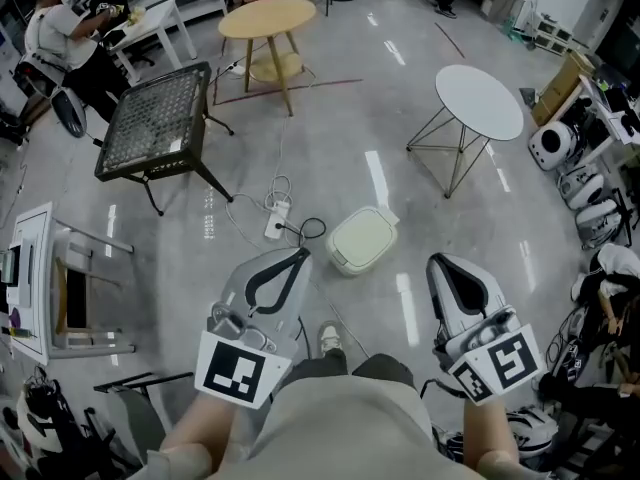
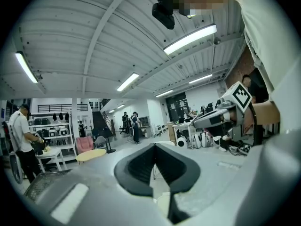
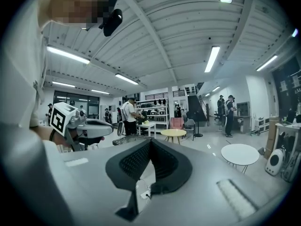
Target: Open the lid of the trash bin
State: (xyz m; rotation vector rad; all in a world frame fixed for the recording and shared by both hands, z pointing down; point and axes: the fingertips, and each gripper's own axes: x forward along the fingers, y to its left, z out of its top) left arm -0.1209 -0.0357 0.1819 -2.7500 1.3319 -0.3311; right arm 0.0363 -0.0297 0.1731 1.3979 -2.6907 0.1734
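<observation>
Plainly, both pairs of tongs are idle. The left tongs (image 1: 298,258) have their tips pressed together and nothing between the dark pads, as the left gripper view confirms (image 2: 154,146). The right tongs (image 3: 150,141) are likewise closed on nothing. In the head view they are held out level in front of the person's body, the right tongs (image 1: 442,264) well apart from the left, and both point forward over the floor (image 1: 330,138).

The trash bin (image 1: 348,263) stands on that floor ahead of the person and well below the tongs, in the gap between the two pairs. It looks a little closer to the left tips than to the right. Its pale lid (image 1: 364,234) is down and flat. The bin is a rounded rectangle set askew, with its long axis running from near-left to far-right as the head view shows it. I cannot tell which edge carries the hinge, though a small notch shows at the far-right corner.

A white power strip (image 1: 275,218) with its cord lies just to the bin's left, and the person's shoe (image 1: 329,338) is near its close side.

By my judgement the approach has not yet begun. The coming move calls for a long reach down and forward, most likely to a free edge of the lid.
</observation>
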